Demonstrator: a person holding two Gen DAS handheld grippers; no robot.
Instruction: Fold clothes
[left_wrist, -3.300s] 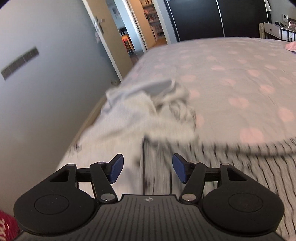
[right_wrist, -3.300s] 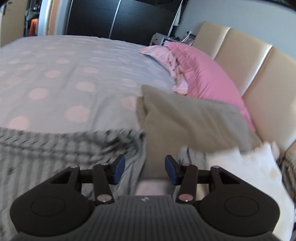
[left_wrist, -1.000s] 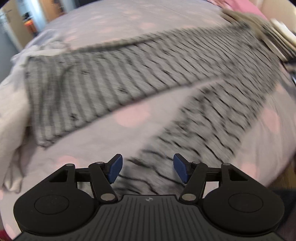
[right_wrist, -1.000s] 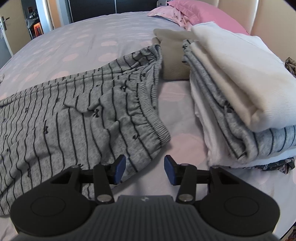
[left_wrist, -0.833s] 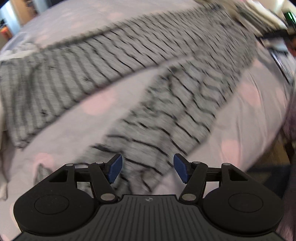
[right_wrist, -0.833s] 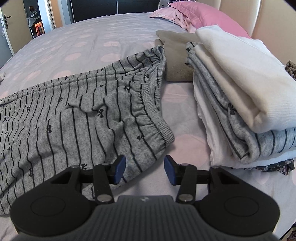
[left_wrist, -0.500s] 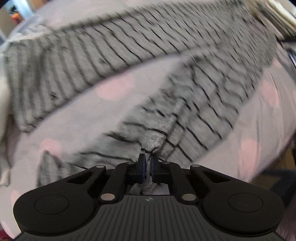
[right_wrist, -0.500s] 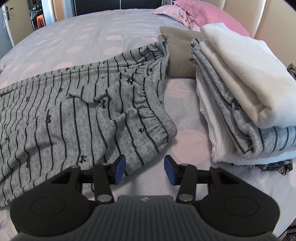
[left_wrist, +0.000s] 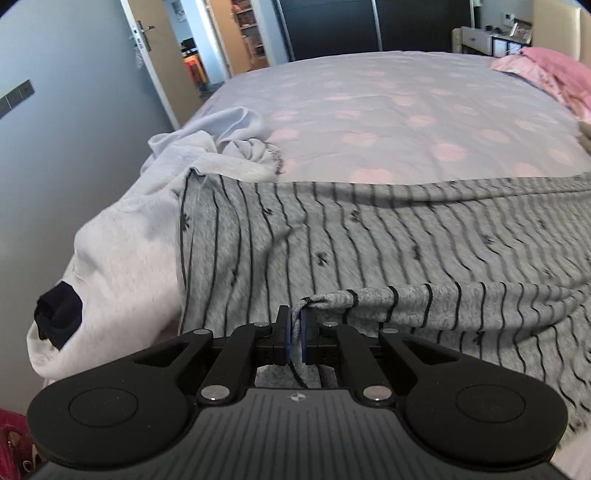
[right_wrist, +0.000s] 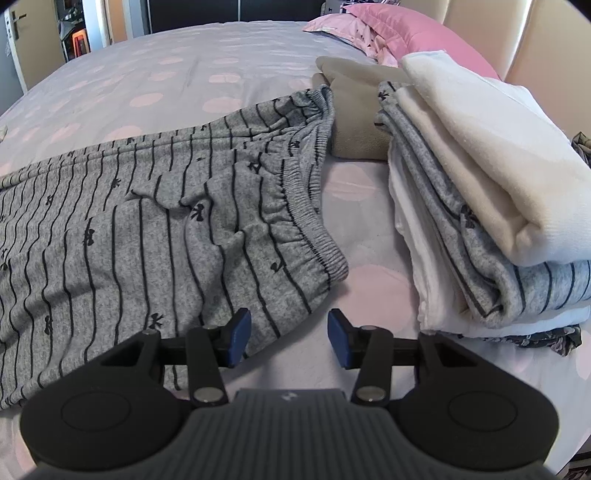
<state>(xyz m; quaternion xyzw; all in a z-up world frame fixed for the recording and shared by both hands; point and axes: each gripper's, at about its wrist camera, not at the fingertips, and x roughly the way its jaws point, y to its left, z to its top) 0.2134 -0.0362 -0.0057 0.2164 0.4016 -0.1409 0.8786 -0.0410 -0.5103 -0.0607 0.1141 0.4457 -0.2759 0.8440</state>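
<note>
In the left wrist view, our left gripper (left_wrist: 294, 328) has its jaws clenched on a hem of the grey striped knit trousers (left_wrist: 369, 236), lifting one leg over the other. The trousers lie across the lilac bedspread with pink dots (left_wrist: 369, 96), overlapping a crumpled white fleece garment (left_wrist: 122, 258) at the bed's edge.

In the right wrist view, our right gripper (right_wrist: 290, 338) hovers with jaws released just above the bedspread (right_wrist: 147, 74), near the trousers' (right_wrist: 147, 229) elastic waistband (right_wrist: 306, 192). A stack of folded white and grey clothes (right_wrist: 480, 206) sits just beside it, touching a folded beige cloth (right_wrist: 354, 107) and near a pink pillow (right_wrist: 406, 33).
</note>
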